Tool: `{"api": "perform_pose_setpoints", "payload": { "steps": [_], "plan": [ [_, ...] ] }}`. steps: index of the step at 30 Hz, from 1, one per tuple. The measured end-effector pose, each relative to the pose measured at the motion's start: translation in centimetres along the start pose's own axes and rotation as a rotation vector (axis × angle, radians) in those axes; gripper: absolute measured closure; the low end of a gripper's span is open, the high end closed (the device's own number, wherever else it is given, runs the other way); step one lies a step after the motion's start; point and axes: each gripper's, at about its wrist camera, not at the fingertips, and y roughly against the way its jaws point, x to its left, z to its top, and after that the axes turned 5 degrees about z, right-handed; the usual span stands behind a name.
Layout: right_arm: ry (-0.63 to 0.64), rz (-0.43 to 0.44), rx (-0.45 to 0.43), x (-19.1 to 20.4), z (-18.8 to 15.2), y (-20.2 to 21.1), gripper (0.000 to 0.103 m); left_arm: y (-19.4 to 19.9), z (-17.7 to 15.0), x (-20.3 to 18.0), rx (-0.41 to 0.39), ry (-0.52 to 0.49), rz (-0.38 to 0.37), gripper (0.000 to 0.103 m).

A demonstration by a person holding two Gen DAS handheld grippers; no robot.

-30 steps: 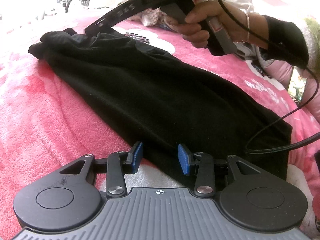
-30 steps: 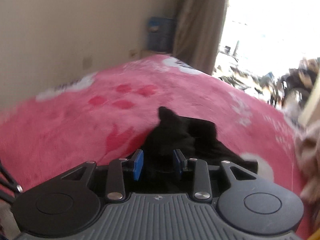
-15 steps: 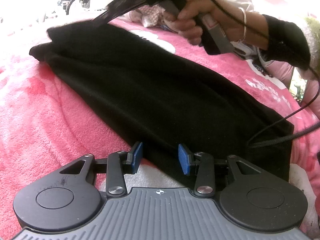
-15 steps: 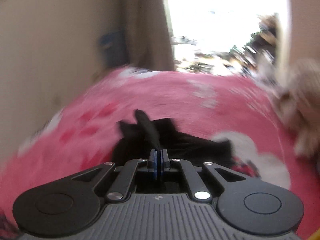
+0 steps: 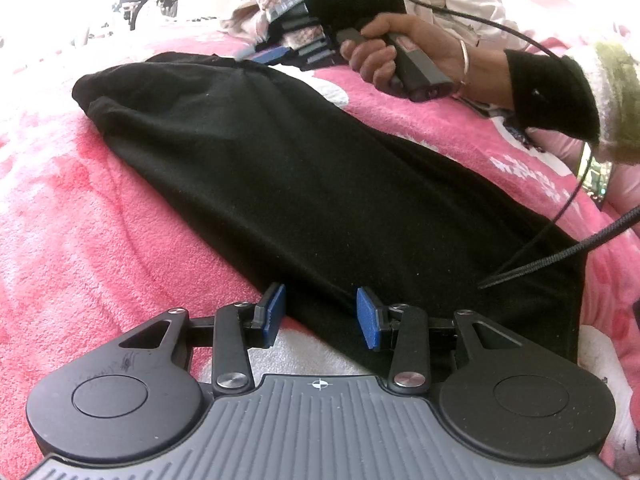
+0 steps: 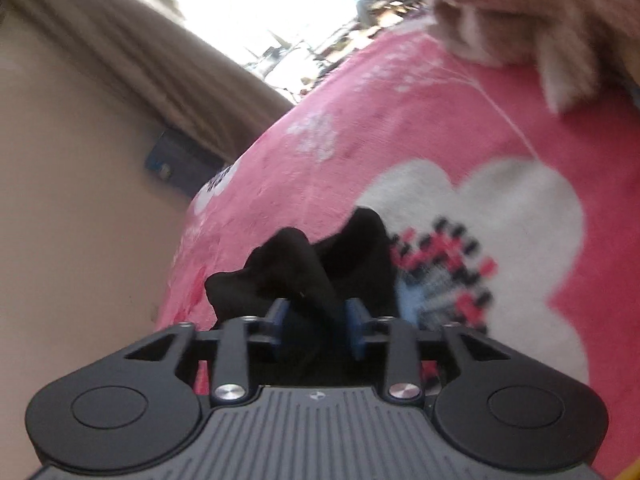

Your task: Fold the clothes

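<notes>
Trousers (image 5: 304, 168), black and folded into a long band, lie on the pink bed (image 5: 80, 240), long axis running from the near right corner to the bunched far-left end. Left claw (image 5: 320, 312) hovers open over the near edge, pads astride the cloth but not pressing. Right claw (image 6: 316, 320), held by a hand (image 5: 384, 52) at the far end, is opening, a black fold (image 6: 296, 264) between its pads. By my reckoning that end is the right claw's to carry nearward.

Left gripper (image 5: 320, 312) points downward, fingers parted and stationary. Right hand (image 5: 404, 46) grips the handle; right gripper (image 6: 314, 330) fingers are opening, cloth between them.
</notes>
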Motion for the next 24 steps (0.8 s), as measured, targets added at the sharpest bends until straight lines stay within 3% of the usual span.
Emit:
{"api": "perform_pose_setpoints", "payload": {
  "steps": [4, 6, 8, 12, 15, 21, 23, 24],
  "plan": [
    [0.05, -0.009, 0.057, 0.6, 1.6, -2.5, 0.065, 0.1, 0.0, -0.1, 0.004, 0.0, 0.002, 0.064],
    [0.042, -0.004, 0.079, 0.2, 2.1, -3.7, 0.07, 0.1, 0.1, -0.2, 0.005, -0.002, 0.003, 0.064],
    [0.048, 0.015, 0.086, 0.3, 2.2, -4.3, 0.098, 0.2, 0.1, -0.2, 0.005, -0.002, 0.004, 0.064],
    [0.088, 0.089, -0.045, 1.2, 2.2, -1.8, 0.099, 0.3, 0.0, -0.3, 0.006, 0.003, 0.006, 0.064],
    [0.095, 0.055, -0.113, 0.7, 2.2, 0.1, 0.099, 0.5, 0.0, -0.2, 0.008, 0.005, 0.006, 0.064],
    [0.034, -0.079, -0.075, -2.6, 2.5, -1.6, 0.098, 0.6, 0.0, -0.2, 0.014, 0.002, 0.004, 0.064],
    [-0.019, -0.098, -0.064, -3.6, 2.6, -2.0, 0.084, 0.7, -0.1, -0.2, 0.015, -0.001, 0.007, 0.064],
    [-0.055, -0.093, -0.069, -4.0, 2.6, -1.8, 0.083, 0.8, -0.1, -0.2, 0.016, -0.001, 0.008, 0.064]
  ]
}}
